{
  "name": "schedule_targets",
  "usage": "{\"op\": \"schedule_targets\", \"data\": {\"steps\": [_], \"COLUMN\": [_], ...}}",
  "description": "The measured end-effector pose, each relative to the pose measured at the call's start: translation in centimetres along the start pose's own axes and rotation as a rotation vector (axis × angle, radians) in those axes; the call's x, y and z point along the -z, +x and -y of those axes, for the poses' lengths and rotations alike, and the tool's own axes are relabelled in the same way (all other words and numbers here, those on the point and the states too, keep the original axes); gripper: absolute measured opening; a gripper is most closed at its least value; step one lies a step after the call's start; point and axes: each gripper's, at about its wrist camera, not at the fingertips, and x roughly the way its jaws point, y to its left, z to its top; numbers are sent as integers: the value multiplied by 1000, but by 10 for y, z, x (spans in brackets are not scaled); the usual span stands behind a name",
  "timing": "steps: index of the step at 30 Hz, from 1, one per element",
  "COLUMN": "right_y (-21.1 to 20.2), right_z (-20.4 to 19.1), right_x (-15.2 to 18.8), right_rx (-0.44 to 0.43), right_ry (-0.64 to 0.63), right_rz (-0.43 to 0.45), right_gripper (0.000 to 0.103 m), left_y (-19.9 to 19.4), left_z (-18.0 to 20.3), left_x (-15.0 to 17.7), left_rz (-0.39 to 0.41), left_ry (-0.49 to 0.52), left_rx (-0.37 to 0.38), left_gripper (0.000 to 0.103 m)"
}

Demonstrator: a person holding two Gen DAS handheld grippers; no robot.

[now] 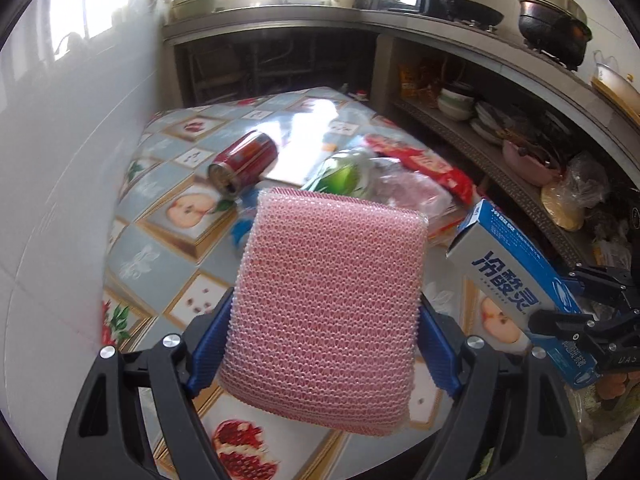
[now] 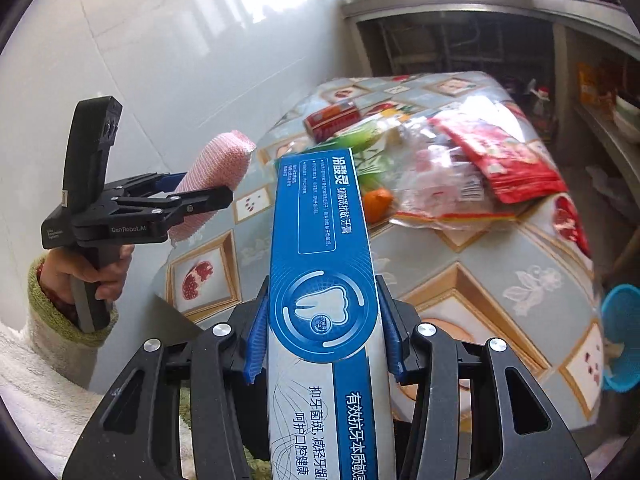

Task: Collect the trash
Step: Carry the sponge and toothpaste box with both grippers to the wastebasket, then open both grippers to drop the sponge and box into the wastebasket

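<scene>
left hand-held gripper (image 1: 326, 344) is clamped on a pink mesh sponge (image 1: 328, 312), blue pads squeezing it from both sides, held up above the counter (image 1: 168, 248) w/ the fruit-print cloth. right hand-held gripper (image 2: 322, 344) is closed on a blue toothpaste box (image 2: 320, 264), box sticking out lengthwise past the fingers, also up in the air. in the right cam you can see the left one off to the side w/ the person's hand (image 2: 94, 272) on its handle. rest of the trash is on the counter: red soda can (image 1: 244, 160) lying on its side, green-label plastic bottle (image 1: 348, 174) near it, red snack wrapper (image 1: 420, 164) + crinkly clear plastic bag (image 2: 436, 176) in a pile toward the far right side. something blue on the counter just behind the sponge, mostly hidden, can't tell what it is.
</scene>
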Motion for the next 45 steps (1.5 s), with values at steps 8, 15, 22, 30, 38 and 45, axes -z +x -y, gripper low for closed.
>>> {"op": "schedule_targets", "data": {"steps": [8, 15, 22, 30, 38, 45], "right_y": [-94, -157, -178, -134, -72, -33], "right_z": [83, 158, 246, 337, 434, 484], "right_x": [29, 77, 139, 180, 173, 171], "right_rx": [174, 359, 488, 475, 522, 662], "right_ry": [225, 444, 733, 955, 1108, 1141], "right_rz": [159, 236, 241, 170, 163, 140], "right_gripper": [44, 44, 44, 45, 47, 68], "left_y": [34, 87, 159, 269, 354, 379], "left_z": [101, 205, 304, 398, 465, 491], "left_x": [-63, -106, -131, -136, -143, -153], "left_rz": [10, -82, -238, -471, -556, -489], "left_ry": [113, 221, 295, 321, 348, 315], "left_rx": [236, 408, 475, 463, 380, 355], "left_gripper": [81, 81, 81, 82, 84, 95]}}
